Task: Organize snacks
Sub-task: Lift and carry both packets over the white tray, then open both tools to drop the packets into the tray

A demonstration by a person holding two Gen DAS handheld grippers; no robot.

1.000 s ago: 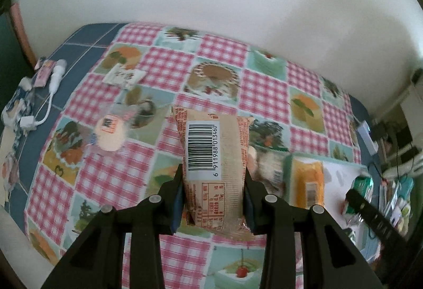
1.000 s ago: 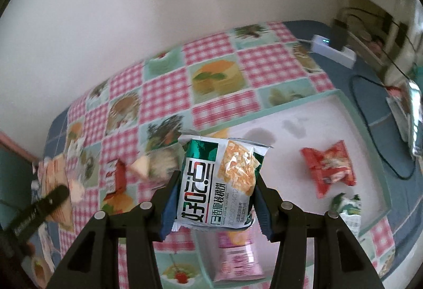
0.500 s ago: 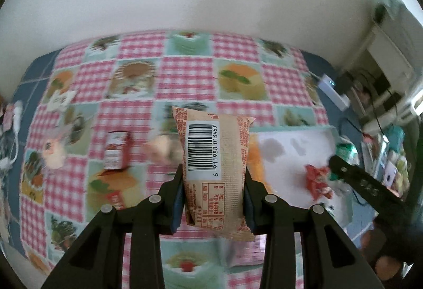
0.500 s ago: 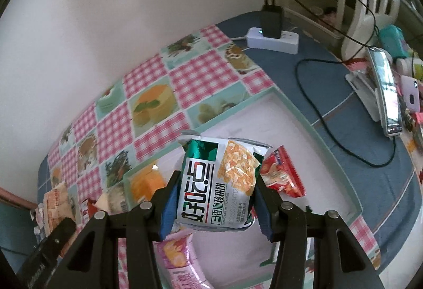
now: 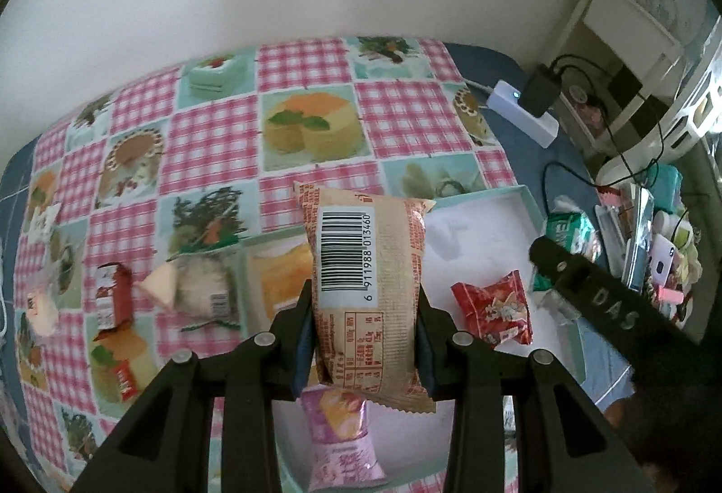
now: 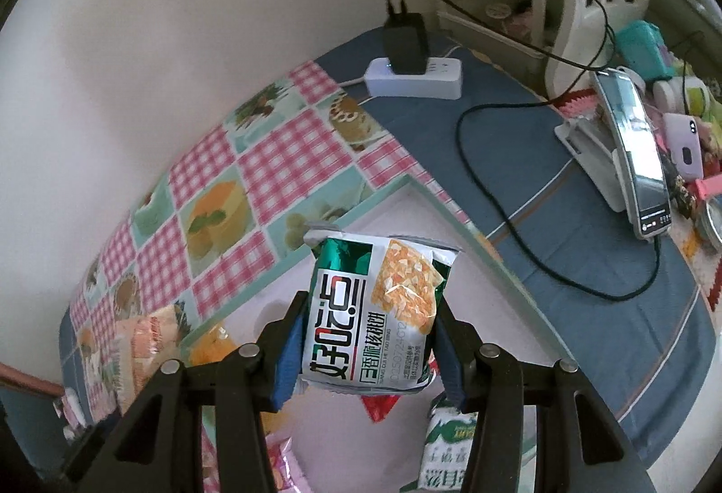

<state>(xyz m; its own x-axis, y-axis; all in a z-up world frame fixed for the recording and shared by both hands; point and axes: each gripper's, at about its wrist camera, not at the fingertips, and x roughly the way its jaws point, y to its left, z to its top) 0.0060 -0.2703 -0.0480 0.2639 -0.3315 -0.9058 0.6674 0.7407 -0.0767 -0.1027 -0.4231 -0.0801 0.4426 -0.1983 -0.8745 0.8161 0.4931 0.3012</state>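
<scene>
My left gripper (image 5: 363, 326) is shut on a tan snack packet with a barcode (image 5: 367, 290), held above the white tray with a green rim (image 5: 487, 217). My right gripper (image 6: 367, 341) is shut on a green and white cracker packet (image 6: 379, 312), also above the tray (image 6: 406, 186). In the tray lie a red packet (image 5: 494, 308), a pink packet (image 5: 340, 434) and an orange packet (image 5: 282, 276). A green and white packet (image 6: 446, 448) lies under my right gripper. The right gripper's arm (image 5: 600, 303) shows at the right of the left wrist view.
On the checked tablecloth left of the tray lie a pale wrapped snack (image 5: 198, 290) and small red packets (image 5: 110, 299). A white power strip with a black charger (image 6: 413, 73) and cables sit on the blue cloth. A phone on a stand (image 6: 636, 159) is at the right.
Both grippers have swung right and moved over the tray, each still holding its packet. The power strip and the clutter at the right have come into view.
</scene>
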